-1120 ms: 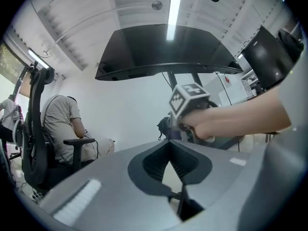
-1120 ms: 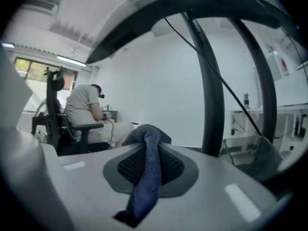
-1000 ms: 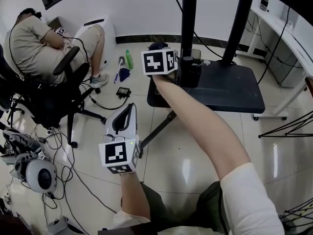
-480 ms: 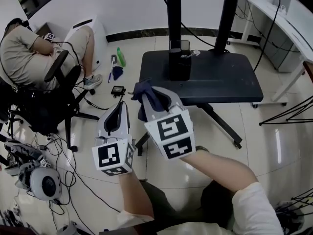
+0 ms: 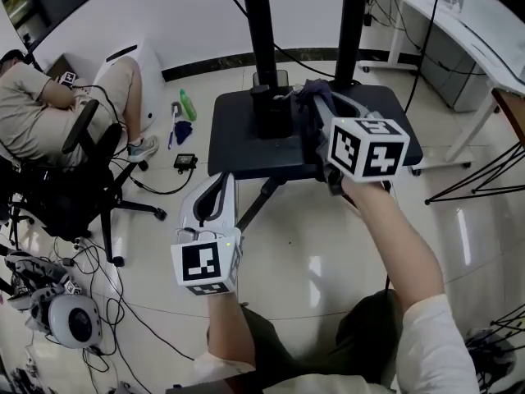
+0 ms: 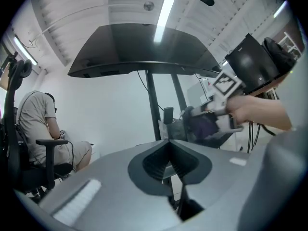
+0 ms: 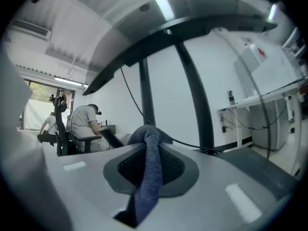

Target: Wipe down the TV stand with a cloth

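Observation:
The TV stand's flat black base (image 5: pixel 246 142) lies on the tiled floor, with two black poles (image 5: pixel 256 23) rising from it. My right gripper (image 5: pixel 316 109) hovers over the base's right half, shut on a dark blue cloth (image 5: pixel 317 93) that bunches out past its tips. In the right gripper view the cloth (image 7: pixel 150 170) hangs down between the closed jaws. My left gripper (image 5: pixel 220 189) is shut and holds nothing, in front of the base's near left edge. From the left gripper view, the right gripper (image 6: pixel 219 114) and cloth (image 6: pixel 202 126) show ahead.
A small black box (image 5: pixel 271 109) stands on the base beside the left pole. A person (image 5: pixel 45 105) sits on an office chair (image 5: pixel 82 179) at left. Cables (image 5: pixel 98 245), a green bottle (image 5: pixel 186 105) and a round device (image 5: pixel 72 318) lie on the floor. A white desk (image 5: pixel 459 35) stands at right.
My right gripper has carried the cloth from the base's near left corner across to its right half. The left gripper has hardly moved.

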The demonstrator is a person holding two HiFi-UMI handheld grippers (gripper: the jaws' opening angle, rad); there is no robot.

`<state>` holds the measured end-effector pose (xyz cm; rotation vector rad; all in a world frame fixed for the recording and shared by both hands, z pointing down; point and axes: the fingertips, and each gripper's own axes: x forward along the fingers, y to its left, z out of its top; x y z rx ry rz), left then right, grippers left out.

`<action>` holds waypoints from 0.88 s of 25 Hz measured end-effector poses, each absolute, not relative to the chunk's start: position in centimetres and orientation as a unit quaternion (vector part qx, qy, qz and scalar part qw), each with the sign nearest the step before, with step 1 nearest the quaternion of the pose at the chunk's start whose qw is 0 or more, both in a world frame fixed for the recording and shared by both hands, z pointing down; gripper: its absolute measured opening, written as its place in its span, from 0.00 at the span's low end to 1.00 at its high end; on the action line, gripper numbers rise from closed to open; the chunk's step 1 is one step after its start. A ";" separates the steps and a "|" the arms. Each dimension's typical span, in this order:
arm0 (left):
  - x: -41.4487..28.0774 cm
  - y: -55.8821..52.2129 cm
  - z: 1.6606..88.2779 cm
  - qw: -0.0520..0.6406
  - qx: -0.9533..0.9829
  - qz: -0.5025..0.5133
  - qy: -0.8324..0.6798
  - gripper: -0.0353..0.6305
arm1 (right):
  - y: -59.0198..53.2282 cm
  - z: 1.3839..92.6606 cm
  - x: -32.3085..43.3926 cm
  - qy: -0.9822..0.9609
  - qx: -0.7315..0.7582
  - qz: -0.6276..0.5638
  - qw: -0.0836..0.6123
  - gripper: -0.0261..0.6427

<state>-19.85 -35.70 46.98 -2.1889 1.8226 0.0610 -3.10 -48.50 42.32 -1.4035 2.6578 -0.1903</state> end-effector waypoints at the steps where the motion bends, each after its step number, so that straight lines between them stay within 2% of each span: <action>1: -19.3 -35.3 46.9 0.151 -0.762 0.021 0.629 0.12 | -51.5 43.4 -3.2 0.878 -0.468 -0.088 0.046 0.11; 4: -18.3 -34.4 47.1 0.153 -0.769 0.025 0.621 0.12 | -58.3 46.9 -3.9 0.861 -0.493 -0.123 -0.014 0.11; 8: -18.4 -33.7 47.5 0.147 -0.773 0.033 0.617 0.12 | -60.2 48.5 -4.5 0.855 -0.498 -0.137 -0.037 0.11; 14: -18.6 -34.6 46.1 0.155 -0.770 0.034 0.618 0.12 | -49.0 47.0 -4.8 0.892 -0.444 -0.083 -0.016 0.11; 19: -16.7 -34.5 47.5 0.156 -0.782 0.028 0.602 0.12 | -34.9 46.3 -5.8 0.905 -0.422 0.036 0.038 0.12; 22: -14.6 -34.7 48.7 0.148 -0.801 0.016 0.580 0.12 | -33.8 45.3 -3.5 0.896 -0.438 0.048 0.050 0.12</action>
